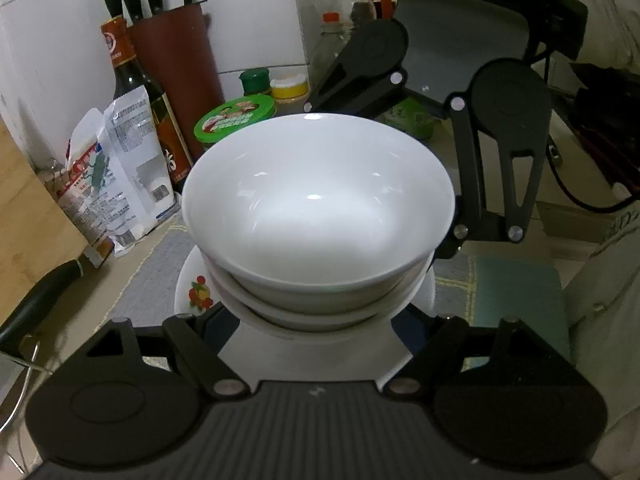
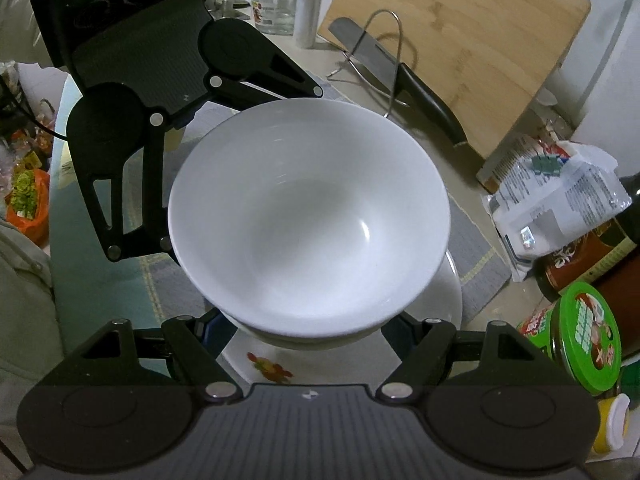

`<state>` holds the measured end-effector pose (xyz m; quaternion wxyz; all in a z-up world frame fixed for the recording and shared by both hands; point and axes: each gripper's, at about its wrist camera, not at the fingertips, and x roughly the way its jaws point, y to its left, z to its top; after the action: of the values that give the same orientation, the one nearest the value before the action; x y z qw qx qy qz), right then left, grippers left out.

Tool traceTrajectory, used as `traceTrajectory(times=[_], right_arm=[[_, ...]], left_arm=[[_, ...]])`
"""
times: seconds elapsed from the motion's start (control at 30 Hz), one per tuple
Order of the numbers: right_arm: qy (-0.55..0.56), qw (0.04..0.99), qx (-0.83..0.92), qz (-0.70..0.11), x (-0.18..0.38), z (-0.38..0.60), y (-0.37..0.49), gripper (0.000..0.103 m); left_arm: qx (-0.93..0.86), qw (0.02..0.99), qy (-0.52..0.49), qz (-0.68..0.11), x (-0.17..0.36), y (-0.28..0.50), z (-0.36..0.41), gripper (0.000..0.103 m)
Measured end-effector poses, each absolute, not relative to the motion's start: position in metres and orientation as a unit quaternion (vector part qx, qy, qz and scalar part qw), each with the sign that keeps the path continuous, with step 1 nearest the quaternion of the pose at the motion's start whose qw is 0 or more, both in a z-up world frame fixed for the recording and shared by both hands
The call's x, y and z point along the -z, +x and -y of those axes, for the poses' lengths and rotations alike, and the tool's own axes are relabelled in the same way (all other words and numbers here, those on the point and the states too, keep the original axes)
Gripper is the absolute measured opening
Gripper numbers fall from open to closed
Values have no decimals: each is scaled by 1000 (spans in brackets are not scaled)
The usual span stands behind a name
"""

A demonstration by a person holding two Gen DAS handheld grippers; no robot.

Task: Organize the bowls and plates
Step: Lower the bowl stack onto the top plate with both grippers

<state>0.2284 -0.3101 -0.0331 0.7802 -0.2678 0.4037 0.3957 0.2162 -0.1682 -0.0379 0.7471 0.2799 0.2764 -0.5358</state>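
Centrally, a stack of white bowls (image 1: 318,200) sits on a white plate (image 1: 192,292) printed with a red and yellow fruit motif, and everything else is placed from that stack; the plate lies over a grey mat (image 1: 156,272) on the counter, though the frames do not settle whether plate and mat are touching; the left gripper (image 1: 316,320) comes in at one side of the stack with its arms spread past the lowest bowl, its fingertips hidden under the bowls, so I cannot tell whether it grasps the stack or the plate; the right gripper (image 2: 312,328) sits at the opposite side of the stack in the same way, fingertips likewise hidden, and its grip cannot be told either; beyond the stack in the left wrist view stand a green-lidded jar (image 1: 236,118), a dark sauce bottle (image 1: 136,92) and a red knife block (image 1: 176,68), with a crumpled printed packet (image 1: 120,176) beside them; beyond the stack in the right wrist view a wooden cutting board (image 2: 460,48) leans, with a black-handled cleaver (image 2: 400,76) and a wire stand (image 2: 388,52) in front of it.
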Motion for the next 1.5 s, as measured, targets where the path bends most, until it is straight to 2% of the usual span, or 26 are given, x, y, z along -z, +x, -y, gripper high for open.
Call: traceTrajectory(times=[1.5], right_arm=[[-266,767,-394,-431,44,313,247,81]], left_arm=[[536,745,263,-298,51,239,177,82]])
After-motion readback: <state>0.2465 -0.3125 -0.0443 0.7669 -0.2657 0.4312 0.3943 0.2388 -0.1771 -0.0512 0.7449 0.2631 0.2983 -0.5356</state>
